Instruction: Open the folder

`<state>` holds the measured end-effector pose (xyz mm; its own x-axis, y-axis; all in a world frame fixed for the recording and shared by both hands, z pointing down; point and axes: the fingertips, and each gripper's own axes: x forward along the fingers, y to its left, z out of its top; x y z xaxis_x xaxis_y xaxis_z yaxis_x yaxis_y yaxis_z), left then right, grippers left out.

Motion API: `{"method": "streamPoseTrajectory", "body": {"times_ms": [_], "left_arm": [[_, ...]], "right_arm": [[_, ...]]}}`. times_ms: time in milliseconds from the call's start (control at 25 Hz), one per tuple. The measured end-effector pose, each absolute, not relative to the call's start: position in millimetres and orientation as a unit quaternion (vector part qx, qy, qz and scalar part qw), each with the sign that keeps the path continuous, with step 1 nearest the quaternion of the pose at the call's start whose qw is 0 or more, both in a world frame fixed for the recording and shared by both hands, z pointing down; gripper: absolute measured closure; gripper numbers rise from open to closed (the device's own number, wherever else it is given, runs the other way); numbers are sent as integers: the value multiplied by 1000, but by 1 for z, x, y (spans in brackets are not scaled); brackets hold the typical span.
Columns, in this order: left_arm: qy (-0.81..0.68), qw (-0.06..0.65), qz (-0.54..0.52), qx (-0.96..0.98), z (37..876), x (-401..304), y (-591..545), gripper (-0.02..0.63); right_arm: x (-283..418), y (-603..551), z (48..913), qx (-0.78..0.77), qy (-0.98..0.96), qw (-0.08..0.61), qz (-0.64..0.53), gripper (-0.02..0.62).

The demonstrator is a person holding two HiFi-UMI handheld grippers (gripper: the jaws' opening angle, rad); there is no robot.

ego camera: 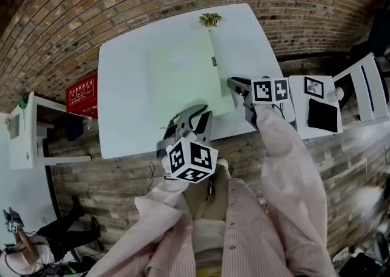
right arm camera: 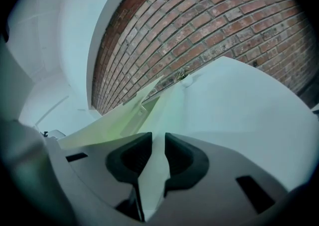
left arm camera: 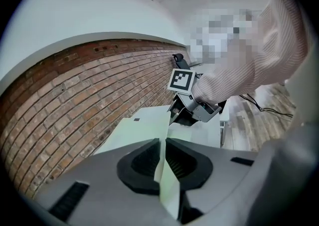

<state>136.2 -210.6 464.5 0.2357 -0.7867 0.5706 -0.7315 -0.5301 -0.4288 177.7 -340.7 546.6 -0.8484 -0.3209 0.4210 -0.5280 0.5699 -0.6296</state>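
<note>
A pale green folder point(ego camera: 183, 74) lies on the white table point(ego camera: 122, 117). My left gripper point(ego camera: 198, 114) is at the folder's near edge. In the left gripper view that gripper point(left arm camera: 163, 143) is shut on a thin green sheet of the folder point(left arm camera: 142, 130), held edge-on and raised off the table. My right gripper point(ego camera: 233, 83) is at the folder's right edge, and it also shows in the left gripper view point(left arm camera: 175, 115). In its own view the right gripper point(right arm camera: 158, 140) is shut on a green folder sheet point(right arm camera: 169, 105). To the left, another leaf point(right arm camera: 99, 128) stands lifted, leaving a gap between the two.
A small dried plant point(ego camera: 210, 19) sits at the table's far edge. A brick wall rises behind the table. A red box point(ego camera: 82, 96) and a white shelf point(ego camera: 27, 129) stand at the left. At the right is a white side table with a black tablet point(ego camera: 323, 115).
</note>
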Motion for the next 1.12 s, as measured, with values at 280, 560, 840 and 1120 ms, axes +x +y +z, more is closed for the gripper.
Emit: {"method": "streamPoseTrajectory", "body": {"times_ms": [280,560,840,1120], "left_arm": [[518,28,-347,-781,444,116,-198,581],[563,13,-305,-768,424,82,-181,592],[604,-7,-257,-754,405,48,-168,604],[631,-25,-222,-743,397,15,-156,609]], "right_arm": [[181,-338,545,269,-880,148,362,511],[184,-339,524,294,-898,151,289,591],[165,-326,498,293,-910,132,263,591],[130,-304,476,278,-923,97,247,592]]}}
